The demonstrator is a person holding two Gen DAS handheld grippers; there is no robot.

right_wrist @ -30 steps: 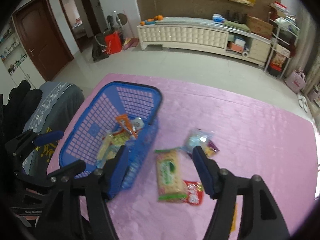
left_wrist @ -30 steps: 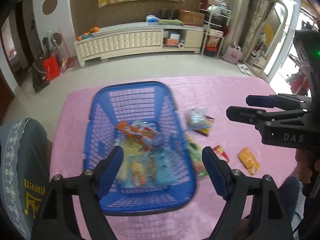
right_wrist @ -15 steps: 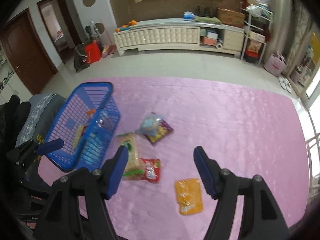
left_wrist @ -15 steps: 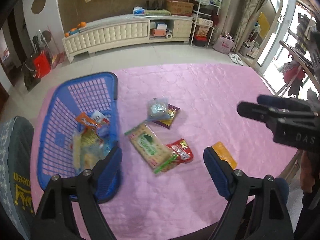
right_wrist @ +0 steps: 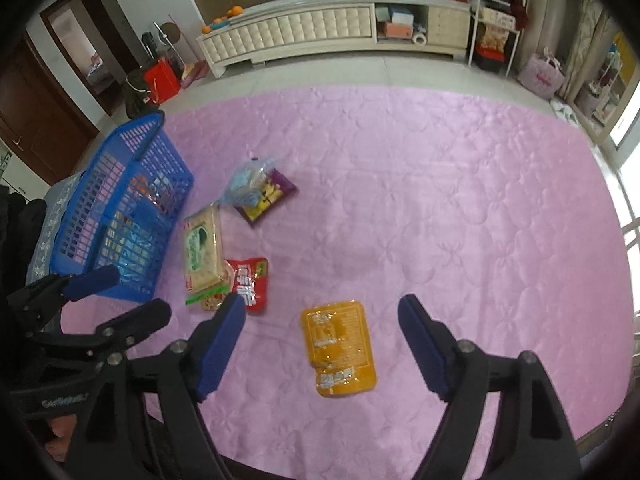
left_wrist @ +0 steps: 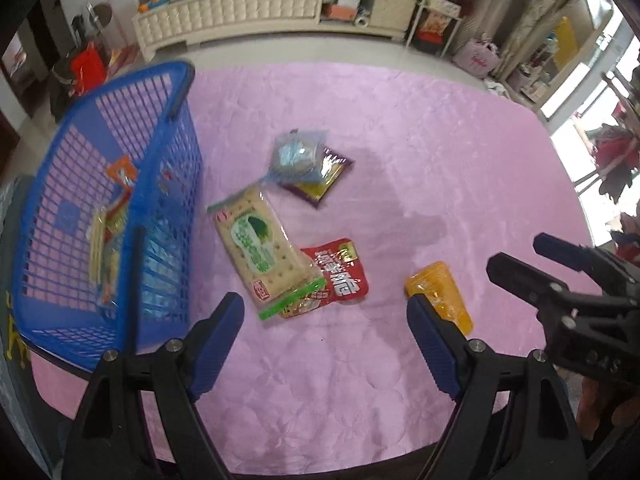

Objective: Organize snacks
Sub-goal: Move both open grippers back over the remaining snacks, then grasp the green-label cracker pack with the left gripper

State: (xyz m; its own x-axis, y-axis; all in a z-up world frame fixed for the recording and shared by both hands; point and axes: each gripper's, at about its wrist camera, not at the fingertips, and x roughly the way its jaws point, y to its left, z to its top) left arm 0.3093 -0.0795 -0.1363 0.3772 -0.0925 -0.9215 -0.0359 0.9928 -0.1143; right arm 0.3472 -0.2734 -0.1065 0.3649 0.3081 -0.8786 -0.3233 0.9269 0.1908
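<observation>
A blue basket (left_wrist: 176,152) (right_wrist: 100,168) with several snack packs inside stands at the table's left. On the pink cloth lie a green cracker pack (left_wrist: 260,250) (right_wrist: 202,250), a red pouch (left_wrist: 340,276) (right_wrist: 250,282), a clear bag on a purple pack (left_wrist: 298,156) (right_wrist: 250,180), and an orange pouch (left_wrist: 440,294) (right_wrist: 340,350). My left gripper (left_wrist: 326,334) is open and empty, above the cloth near the red pouch. My right gripper (right_wrist: 322,328) is open and empty, with the orange pouch between its fingers below.
The pink tablecloth (right_wrist: 440,208) covers the table; its near edge is just under the grippers. A chair with a grey cover (right_wrist: 48,216) stands left of the basket. A cream cabinet (right_wrist: 320,32) and shelves line the far wall.
Both grippers have swung right, away from the basket, and now look at the loose snacks. The orange pouch has come between the right gripper's fingers. Both stayed open.
</observation>
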